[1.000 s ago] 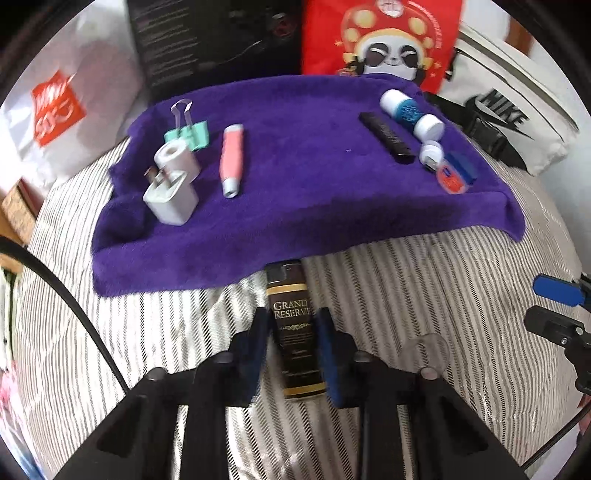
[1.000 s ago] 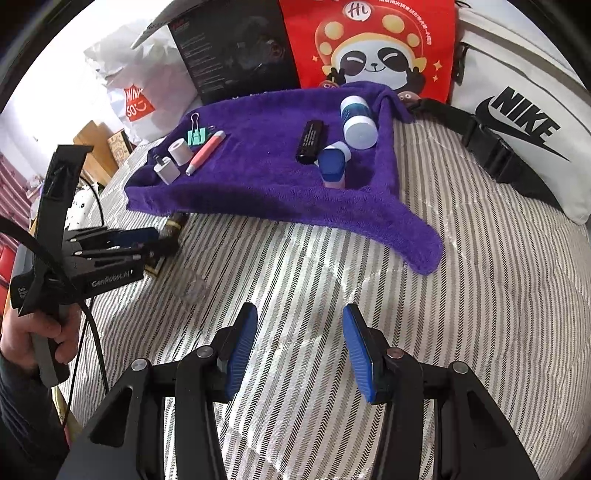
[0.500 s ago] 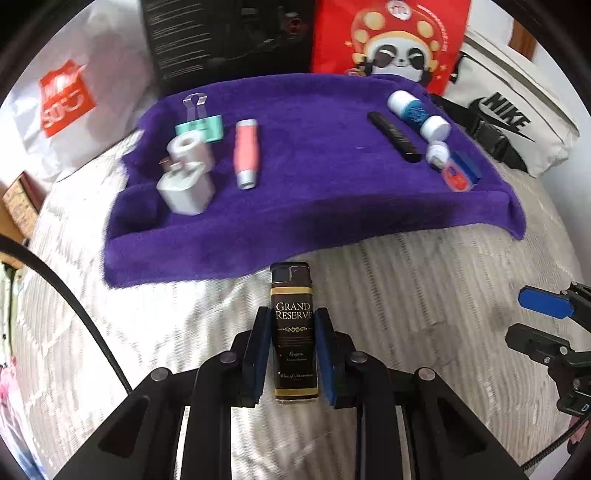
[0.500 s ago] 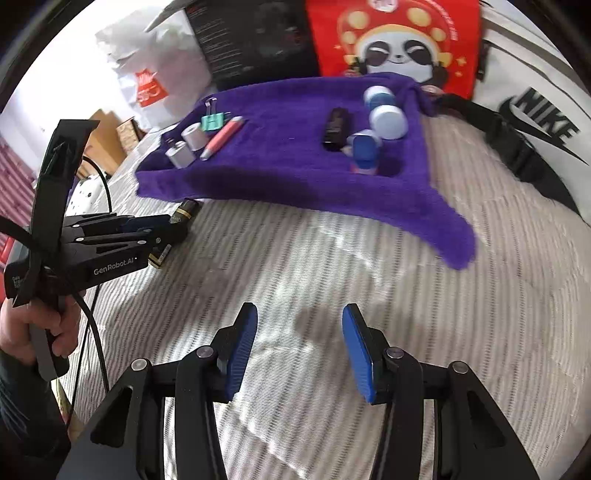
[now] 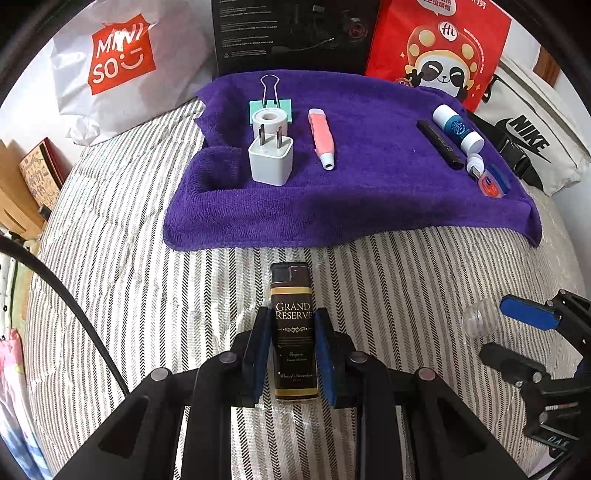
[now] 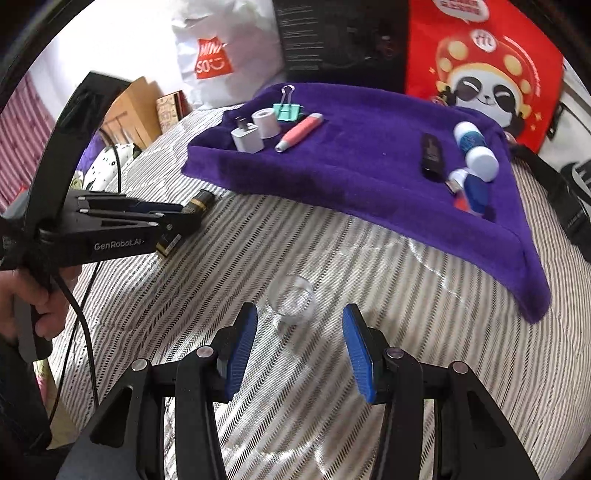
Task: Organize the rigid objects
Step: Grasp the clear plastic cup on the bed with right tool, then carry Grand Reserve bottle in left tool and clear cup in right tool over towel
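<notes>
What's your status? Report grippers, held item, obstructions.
Left gripper shut on black Grand Reserve lighter, short of purple towel. Right gripper open, facing small clear glass cup. Nothing blocking.

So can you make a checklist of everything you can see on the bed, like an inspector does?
Surface: striped bedspread with a purple towel spread on it.
Job's things: on the towel, white plug, tape roll, green binder clip, pink tube, black stick, blue-white bottle; off it, Grand Reserve lighter and clear cup.
Clutter: nothing seen.
Grippers: left hand-held gripper shut on the lighter; right hand-held gripper open, cup just ahead of its fingers.
Cables: black cable at left.
Surroundings: Miniso bag, black box, panda bag, Nike bag.
</notes>
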Motion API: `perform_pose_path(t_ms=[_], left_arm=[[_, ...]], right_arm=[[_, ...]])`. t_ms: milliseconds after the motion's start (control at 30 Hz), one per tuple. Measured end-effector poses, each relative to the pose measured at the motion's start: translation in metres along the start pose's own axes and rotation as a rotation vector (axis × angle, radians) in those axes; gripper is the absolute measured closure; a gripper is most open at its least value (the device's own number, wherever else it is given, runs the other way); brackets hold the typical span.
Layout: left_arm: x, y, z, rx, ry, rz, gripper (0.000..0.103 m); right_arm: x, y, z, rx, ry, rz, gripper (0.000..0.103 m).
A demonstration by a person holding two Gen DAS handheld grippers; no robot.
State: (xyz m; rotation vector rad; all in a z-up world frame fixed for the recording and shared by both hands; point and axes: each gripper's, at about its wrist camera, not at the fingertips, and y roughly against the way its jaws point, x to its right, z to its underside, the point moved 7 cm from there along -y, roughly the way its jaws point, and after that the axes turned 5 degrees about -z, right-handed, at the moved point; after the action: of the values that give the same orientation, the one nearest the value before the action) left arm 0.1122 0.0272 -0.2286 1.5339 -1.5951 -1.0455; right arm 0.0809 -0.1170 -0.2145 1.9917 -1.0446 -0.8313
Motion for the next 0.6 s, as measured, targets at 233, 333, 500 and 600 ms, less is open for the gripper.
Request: perform_pose_path(t_ms=[233, 333, 500, 600], left_arm=[[0.002, 0.0, -0.001, 0.001, -0.002, 0.002, 0.08], [0.002, -0.001, -0.001, 0.001, -0.002, -0.001, 0.08], [0.002, -0.001, -0.002, 0.005, -0.004, -0.004, 0.08], [0.002, -0.001, -0.002, 0.008, -0.006, -0.003, 0.08]], right_arm=[[-0.001, -0.01, -0.001, 0.003, 0.012, 0.016, 0.055], [-0.003, -0.012, -0.003, 0.024, 0.022, 0.016, 0.056], [-0.004, -0.013, -0.006, 0.04, 0.048, 0.028, 0.076], [-0.003, -0.012, -0.007, 0.04, 0.038, 0.012, 0.076]])
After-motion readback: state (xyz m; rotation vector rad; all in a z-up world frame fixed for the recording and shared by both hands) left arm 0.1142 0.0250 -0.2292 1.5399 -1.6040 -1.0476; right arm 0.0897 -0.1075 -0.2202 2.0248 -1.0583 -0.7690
